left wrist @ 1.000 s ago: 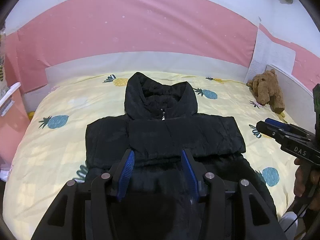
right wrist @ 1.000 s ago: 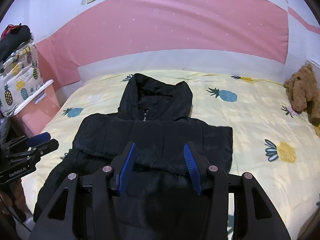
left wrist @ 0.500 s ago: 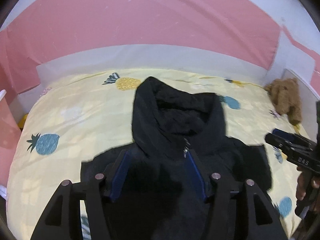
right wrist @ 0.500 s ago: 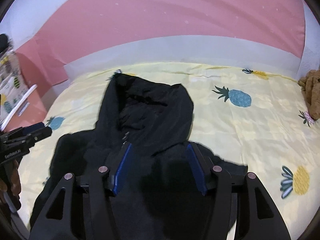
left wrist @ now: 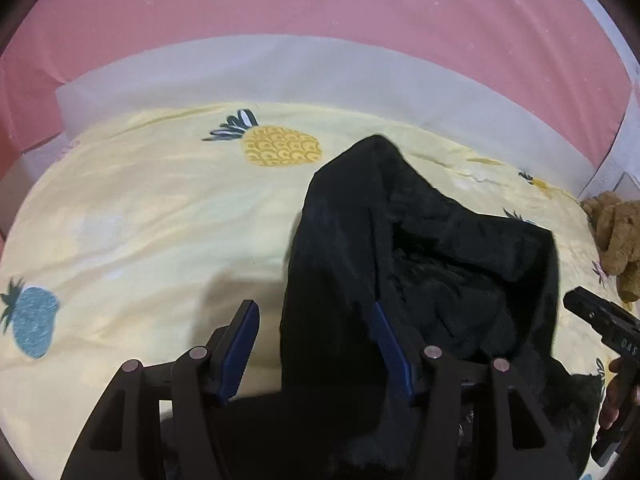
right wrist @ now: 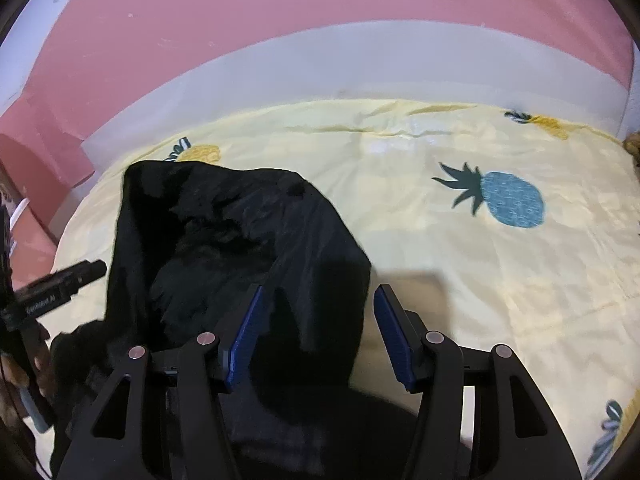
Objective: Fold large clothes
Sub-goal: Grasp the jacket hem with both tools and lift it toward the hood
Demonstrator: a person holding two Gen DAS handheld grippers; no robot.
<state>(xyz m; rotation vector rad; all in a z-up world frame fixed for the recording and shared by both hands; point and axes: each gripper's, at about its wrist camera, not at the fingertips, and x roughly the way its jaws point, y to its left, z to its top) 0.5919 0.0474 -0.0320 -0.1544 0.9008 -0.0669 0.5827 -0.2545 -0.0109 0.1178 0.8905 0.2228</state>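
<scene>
Both grippers, left [left wrist: 316,344] and right [right wrist: 316,330], gape unpinched over the hood's [left wrist: 432,248] side edges. Bare sheet [left wrist: 140,216] spreads toward ten o'clock. Only the left view shows the plush toy [left wrist: 616,236].

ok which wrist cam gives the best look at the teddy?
Left wrist: the teddy lies at the right edge, head and body visible on the sheet. Right wrist shows only a brown sliver of it at the frame's right rim.
</scene>
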